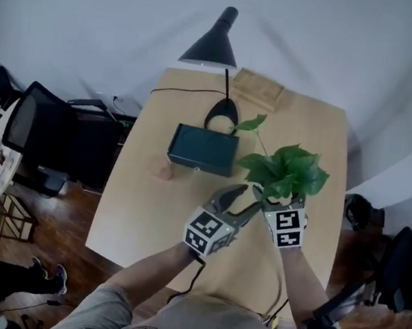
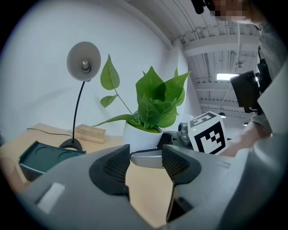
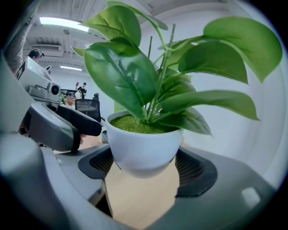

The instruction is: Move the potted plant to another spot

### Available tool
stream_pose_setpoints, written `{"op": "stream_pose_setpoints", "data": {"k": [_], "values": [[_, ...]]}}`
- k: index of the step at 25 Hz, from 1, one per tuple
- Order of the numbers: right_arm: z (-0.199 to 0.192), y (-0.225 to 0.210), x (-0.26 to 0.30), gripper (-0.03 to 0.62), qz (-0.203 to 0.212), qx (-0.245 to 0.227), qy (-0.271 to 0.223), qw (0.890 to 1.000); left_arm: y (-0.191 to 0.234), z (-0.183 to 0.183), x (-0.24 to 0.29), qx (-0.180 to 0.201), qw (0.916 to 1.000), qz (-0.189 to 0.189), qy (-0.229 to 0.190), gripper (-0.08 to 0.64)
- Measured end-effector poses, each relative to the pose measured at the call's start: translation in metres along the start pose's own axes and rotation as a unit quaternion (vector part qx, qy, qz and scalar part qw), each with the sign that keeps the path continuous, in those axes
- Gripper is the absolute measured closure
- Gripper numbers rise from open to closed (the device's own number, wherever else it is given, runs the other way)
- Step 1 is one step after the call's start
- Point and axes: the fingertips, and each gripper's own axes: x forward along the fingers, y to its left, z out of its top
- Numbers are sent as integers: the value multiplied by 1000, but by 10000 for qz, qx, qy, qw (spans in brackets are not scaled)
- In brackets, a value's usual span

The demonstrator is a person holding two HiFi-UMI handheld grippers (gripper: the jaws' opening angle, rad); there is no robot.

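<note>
**White pot held fast in the right gripper**

The right gripper [image 3: 145,167] is clamping the potted plant [image 3: 144,143] by the lower wall of its white pot, with one ribbed pad pressing on each side. The plant is standing upright, its leaves spreading above the jaws. It is sitting over the right half of the wooden table [image 1: 146,220], right of the dark green box [image 1: 203,148] and nearer the person than the black desk lamp [image 1: 210,44]. The pot base appears to be hanging just clear of the tabletop, though the angle is leaving this uncertain. The left gripper [image 2: 146,157] is hovering just beside the pot on its left. Its jaws are standing moderately apart and gripping nothing, and only tabletop and the other gripper's tip are showing between them. A wooden block [image 1: 257,89] is lying at the table's far edge.
</note>
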Motion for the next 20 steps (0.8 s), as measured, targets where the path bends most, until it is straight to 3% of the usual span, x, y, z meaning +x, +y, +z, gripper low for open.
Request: {"op": "stream_pose_setpoints", "data": {"k": [8,20], "values": [[38,24,-56,155,152,-230,-418,9987,-51,29,-45,313,9986,190,-386,353],[44,89,-89,155,781,-402,-675,9938,-80,17,-108,356,9951,818,-429,368]]}}
